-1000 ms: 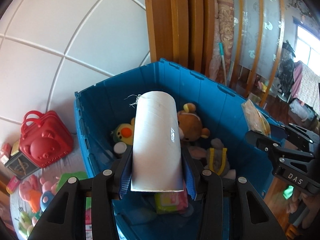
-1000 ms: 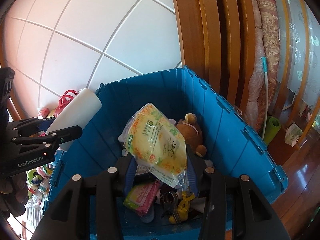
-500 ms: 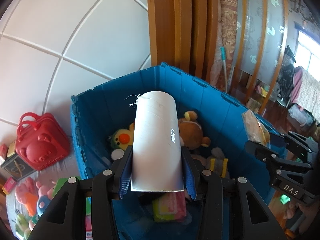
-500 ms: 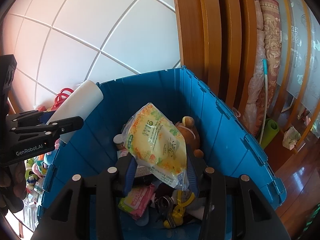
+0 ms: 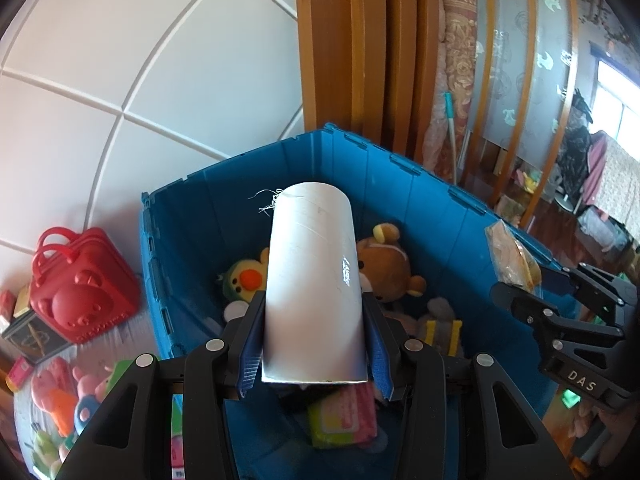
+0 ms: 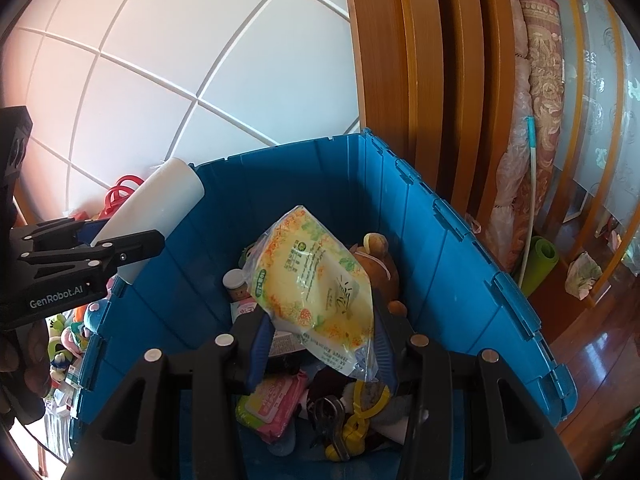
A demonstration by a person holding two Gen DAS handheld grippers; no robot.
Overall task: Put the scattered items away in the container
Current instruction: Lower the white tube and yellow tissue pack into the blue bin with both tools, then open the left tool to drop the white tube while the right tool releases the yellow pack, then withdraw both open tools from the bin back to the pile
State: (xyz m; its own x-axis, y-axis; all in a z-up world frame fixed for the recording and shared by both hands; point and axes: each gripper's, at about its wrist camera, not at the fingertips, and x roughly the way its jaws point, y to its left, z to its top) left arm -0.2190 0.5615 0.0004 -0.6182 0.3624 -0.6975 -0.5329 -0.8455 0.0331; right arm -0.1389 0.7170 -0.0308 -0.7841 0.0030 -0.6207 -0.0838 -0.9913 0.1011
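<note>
Two grippers hang over an open blue bin [image 6: 460, 264], each carrying one item. The left gripper [image 5: 314, 350] is clamped on a smooth white roll [image 5: 314, 280], above the bin's near-left corner. The right gripper [image 6: 320, 344], its jaws just easing apart, has a floppy yellow floral packet [image 6: 316, 280] between them, above the bin's middle. Judged step: dropping. Next, both must let go over the plush toys [image 5: 384, 268] inside.
</note>
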